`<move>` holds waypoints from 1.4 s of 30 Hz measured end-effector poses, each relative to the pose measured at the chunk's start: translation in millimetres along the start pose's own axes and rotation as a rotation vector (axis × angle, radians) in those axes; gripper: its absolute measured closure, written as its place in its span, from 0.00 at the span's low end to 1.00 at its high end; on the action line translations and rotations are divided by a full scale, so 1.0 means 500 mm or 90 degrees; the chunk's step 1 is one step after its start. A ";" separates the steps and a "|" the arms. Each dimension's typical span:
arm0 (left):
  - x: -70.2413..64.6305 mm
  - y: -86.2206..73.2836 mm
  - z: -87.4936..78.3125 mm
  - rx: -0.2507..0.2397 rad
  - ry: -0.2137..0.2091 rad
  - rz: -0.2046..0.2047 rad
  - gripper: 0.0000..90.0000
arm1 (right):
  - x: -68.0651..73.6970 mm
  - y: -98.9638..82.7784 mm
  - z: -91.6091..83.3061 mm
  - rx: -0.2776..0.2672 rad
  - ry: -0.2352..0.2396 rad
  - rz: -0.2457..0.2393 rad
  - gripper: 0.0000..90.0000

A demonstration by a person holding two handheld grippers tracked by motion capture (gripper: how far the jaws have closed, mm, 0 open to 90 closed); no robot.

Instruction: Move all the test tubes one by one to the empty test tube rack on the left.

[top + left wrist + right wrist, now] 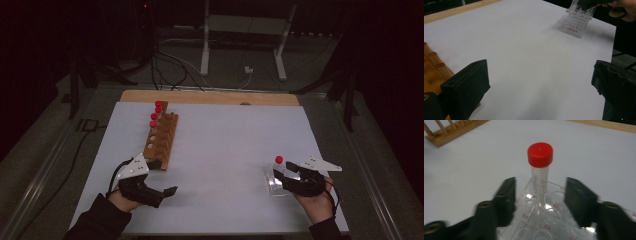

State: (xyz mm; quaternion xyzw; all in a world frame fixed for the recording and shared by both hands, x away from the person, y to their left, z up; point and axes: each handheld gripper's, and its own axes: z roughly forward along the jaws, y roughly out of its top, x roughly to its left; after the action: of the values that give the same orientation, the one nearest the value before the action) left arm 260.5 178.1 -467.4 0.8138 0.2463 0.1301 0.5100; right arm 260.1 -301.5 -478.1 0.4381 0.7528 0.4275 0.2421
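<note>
A red-capped tube stands upright in a clear plastic rack, and picking it up out of that rack appears to be the step in hand. The right gripper is placed low over the rack with the tube's lower part between its jaws; the jaws stand partly open, and a gap can be seen on both sides of the tube, so nothing is held by it yet. In the high view the clear rack is seen well to the right of the wooden rack and nearer the person, with the tube's red cap rising above the right gripper.

The left gripper is held just in front of the near end of the wooden rack, its jaws wide apart and empty, as the left gripper view shows.

The tube is narrow and see-through, marked with a printed scale, tapered to a point at the bottom, and closed by a ribbed red screw cap. Four more red caps are seen at the far end of the wooden rack.

For the next move, the jaws would probably need to be closed squarely on the tube below its cap, and the tube then lifted straight up so that the light rack is not dragged or tipped.
</note>
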 end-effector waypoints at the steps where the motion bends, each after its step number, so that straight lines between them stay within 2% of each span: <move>1: 0.000 0.000 0.000 0.000 0.000 0.000 0.02 | 0.000 0.002 0.002 0.001 -0.005 -0.006 0.53; 6: 0.000 0.002 -0.002 -0.003 0.001 -0.001 0.02 | 0.003 0.007 0.014 0.017 -0.015 -0.036 0.67; 19: 0.001 0.001 0.001 0.001 -0.003 0.001 0.02 | 0.008 0.013 0.038 0.037 -0.019 -0.039 0.82; 29: 0.002 0.000 0.002 0.004 -0.006 -0.002 0.02 | 0.009 0.022 0.032 0.038 -0.024 -0.030 0.84; 42: 0.002 0.001 0.001 0.001 -0.003 -0.004 0.02 | 0.014 0.056 -0.009 -0.007 -0.028 -0.030 0.84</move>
State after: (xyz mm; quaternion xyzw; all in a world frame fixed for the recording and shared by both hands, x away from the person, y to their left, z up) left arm 261.4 178.1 -467.2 0.8139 0.2479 0.1260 0.5101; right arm 265.8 -290.3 -451.7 0.4282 0.7548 0.4163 0.2713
